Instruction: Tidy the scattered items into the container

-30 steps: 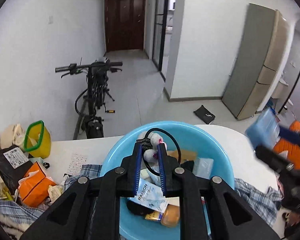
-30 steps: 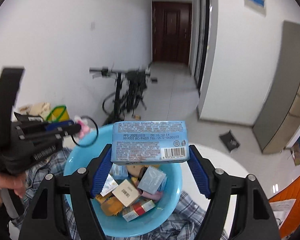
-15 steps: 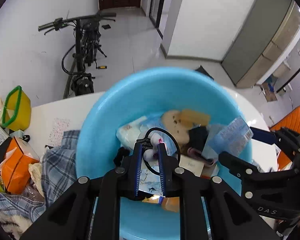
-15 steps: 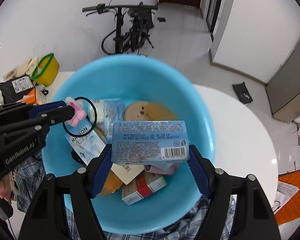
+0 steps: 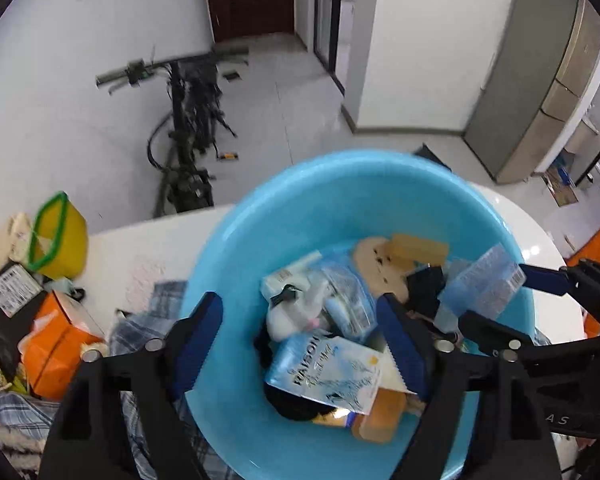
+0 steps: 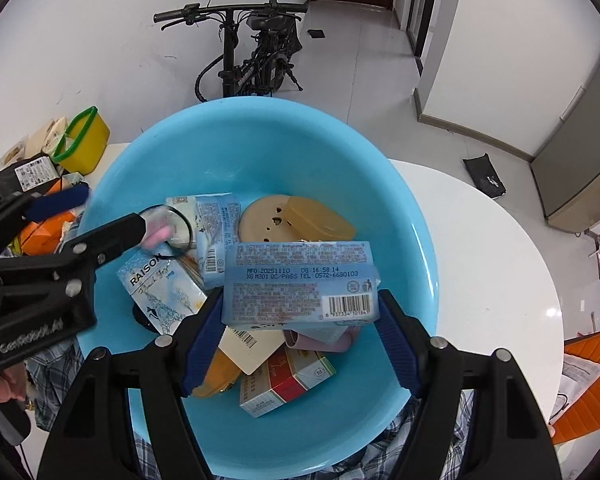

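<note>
Over the blue basin (image 6: 260,152), the right gripper (image 6: 300,316) clamps a light-blue wipes pack (image 6: 300,284) between its pads. The left gripper (image 5: 300,332) is opening, jaws wide apart with nothing pinched; the pink-charmed hair tie (image 6: 166,230) sits just beside one finger, among the packets in the basin.

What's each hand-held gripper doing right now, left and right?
Left hand-held gripper: jaws opening, nothing pinched, hair tie with pink charm just off its finger.
Right hand-held gripper: closed on the blue wipes pack above the blue basin.
</note>
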`<state>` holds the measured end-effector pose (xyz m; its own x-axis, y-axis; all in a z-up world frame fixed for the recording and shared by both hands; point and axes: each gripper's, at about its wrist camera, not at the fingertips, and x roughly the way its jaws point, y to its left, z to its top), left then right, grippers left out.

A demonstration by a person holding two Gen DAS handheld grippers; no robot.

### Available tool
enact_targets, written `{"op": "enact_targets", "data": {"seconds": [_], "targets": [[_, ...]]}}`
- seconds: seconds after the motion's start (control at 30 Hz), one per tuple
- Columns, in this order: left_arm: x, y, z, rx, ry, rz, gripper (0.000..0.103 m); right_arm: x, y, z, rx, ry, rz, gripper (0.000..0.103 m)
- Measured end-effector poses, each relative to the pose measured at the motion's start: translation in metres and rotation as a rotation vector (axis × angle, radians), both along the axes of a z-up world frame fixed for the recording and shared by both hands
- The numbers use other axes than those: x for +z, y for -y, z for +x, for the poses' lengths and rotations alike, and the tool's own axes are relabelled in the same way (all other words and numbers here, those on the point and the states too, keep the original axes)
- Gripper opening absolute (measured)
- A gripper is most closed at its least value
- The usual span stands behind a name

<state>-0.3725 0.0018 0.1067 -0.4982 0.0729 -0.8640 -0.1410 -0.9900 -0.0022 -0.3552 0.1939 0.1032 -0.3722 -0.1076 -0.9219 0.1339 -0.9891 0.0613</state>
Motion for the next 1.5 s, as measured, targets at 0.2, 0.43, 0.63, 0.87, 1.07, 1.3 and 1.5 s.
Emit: {"op": "enact_targets", "data": {"seconds": [0.2, 0.43, 0.63, 0.87, 1.07, 1.3, 1.5], "targets": [[0.007, 0.004, 0.002, 0.005, 0.021, 0.009, 0.082, 0.005, 0.003, -0.001, -0.010, -0.014, 0.001, 0.072], [0.012, 0.005, 0.007, 0.005, 0.014, 0.003, 0.082, 0.004, 0.009, -0.005, -0.035, -0.028, 0.021, 0.078], [0.019, 0.003, 0.014, -0.015, 0.000, -0.010, 0.082, 0.011, 0.005, -0.002, -0.046, -0.052, 0.055, 0.079], [0.021, -0.001, 0.014, -0.023, 0.000, -0.013, 0.082, 0.014, -0.003, 0.001, -0.062, -0.051, 0.040, 0.079], [0.017, 0.003, 0.017, -0.010, 0.006, -0.001, 0.082, 0.014, -0.004, 0.009, -0.052, -0.051, 0.042, 0.079], [0.025, 0.010, 0.038, -0.021, -0.027, 0.017, 0.082, 0.024, -0.013, 0.038, -0.054, -0.111, 0.018, 0.079], [0.050, 0.013, 0.061, -0.012, -0.099, 0.047, 0.082, 0.050, -0.020, 0.056, -0.060, -0.167, -0.029, 0.079]]}}
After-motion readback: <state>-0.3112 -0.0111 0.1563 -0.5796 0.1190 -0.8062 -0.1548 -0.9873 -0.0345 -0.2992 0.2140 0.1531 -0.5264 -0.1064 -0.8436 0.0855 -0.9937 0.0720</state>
